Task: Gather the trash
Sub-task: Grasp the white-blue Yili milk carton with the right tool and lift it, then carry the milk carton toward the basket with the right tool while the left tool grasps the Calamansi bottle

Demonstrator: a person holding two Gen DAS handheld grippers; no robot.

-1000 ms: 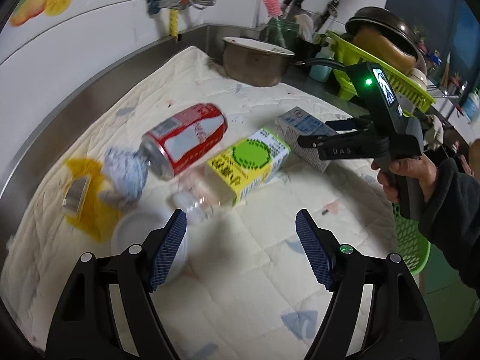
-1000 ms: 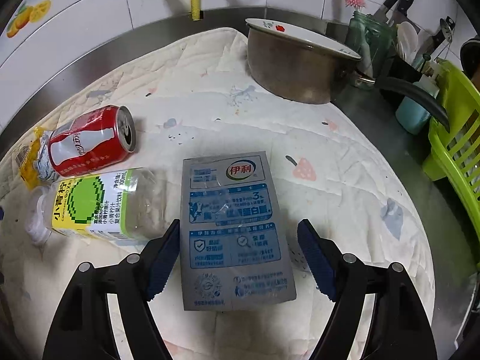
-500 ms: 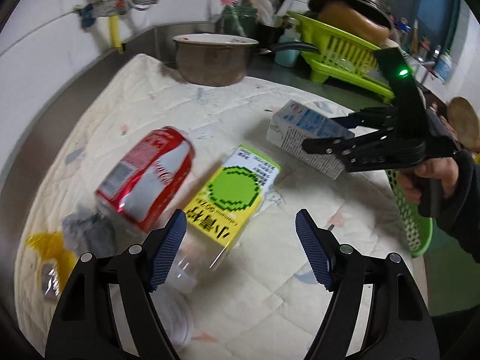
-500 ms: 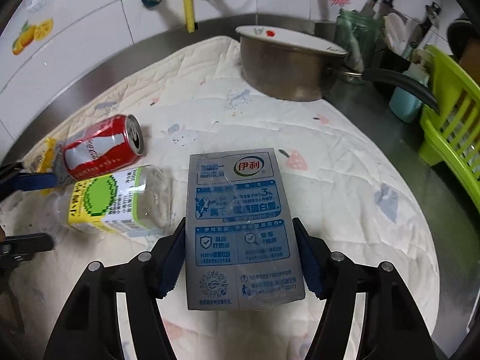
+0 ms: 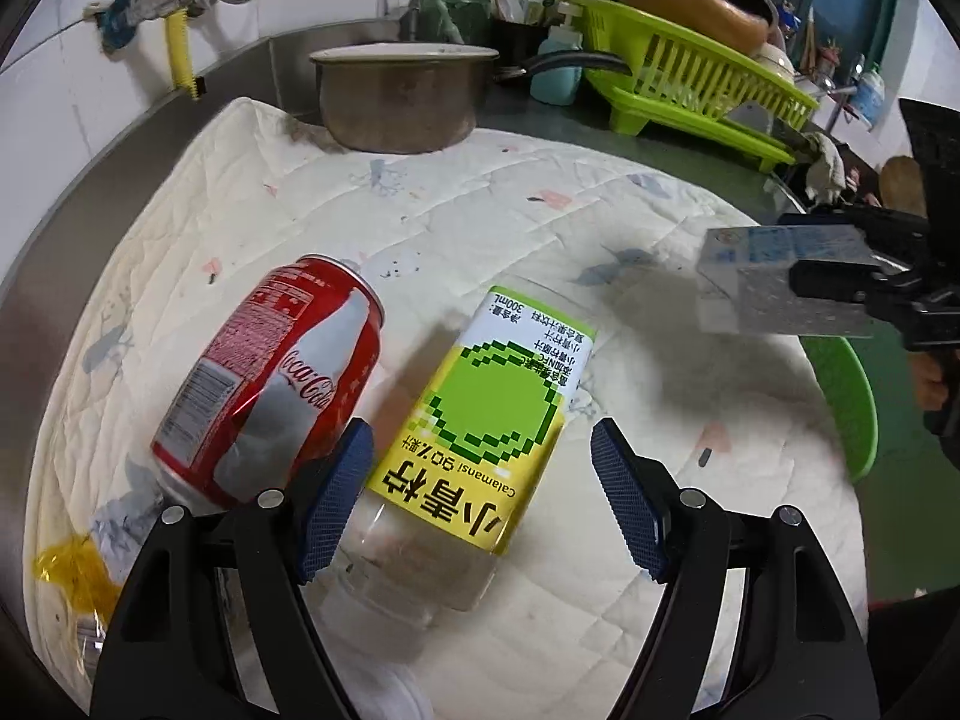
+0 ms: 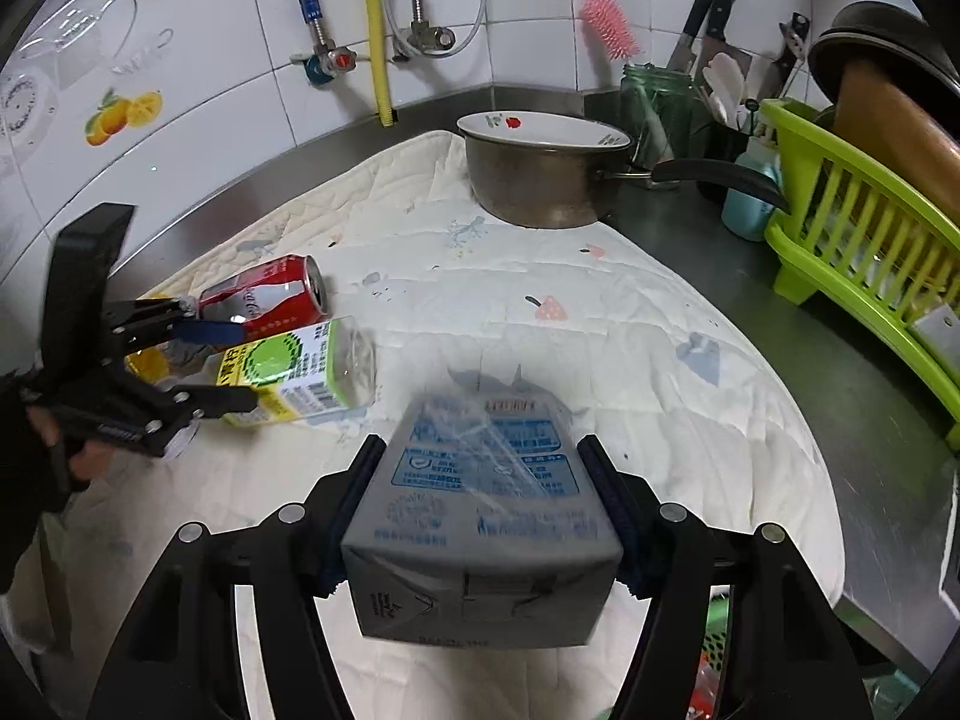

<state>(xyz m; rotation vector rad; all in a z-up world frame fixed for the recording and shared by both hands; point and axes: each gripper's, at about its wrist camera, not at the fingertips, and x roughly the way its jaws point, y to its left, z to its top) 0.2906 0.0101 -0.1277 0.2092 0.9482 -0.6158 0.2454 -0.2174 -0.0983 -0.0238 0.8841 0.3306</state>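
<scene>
My right gripper [image 6: 483, 444] is shut on a grey and blue milk carton [image 6: 480, 540] and holds it clear of the quilted mat [image 6: 600, 360]. The left wrist view shows that carton [image 5: 774, 276] hanging at the right in the right gripper [image 5: 840, 282]. My left gripper [image 5: 480, 432] is open, with a clear bottle with a yellow-green label [image 5: 480, 420] lying between its fingers. The left pad [image 5: 336, 498] is close beside the bottle and the right pad [image 5: 624, 504] stands apart from it. A dented red cola can [image 5: 282, 384] lies just left of the bottle.
A yellow wrapper [image 5: 66, 564] and crumpled paper [image 5: 120, 516] lie at the mat's left edge. A metal pot [image 5: 396, 102] stands at the back, a green dish rack [image 5: 678, 72] at back right. A green basket [image 5: 840, 396] sits below the counter's right edge.
The right gripper shut on the milk carton and lifted it off the mat. The left gripper moved down over the bottle, still open.
</scene>
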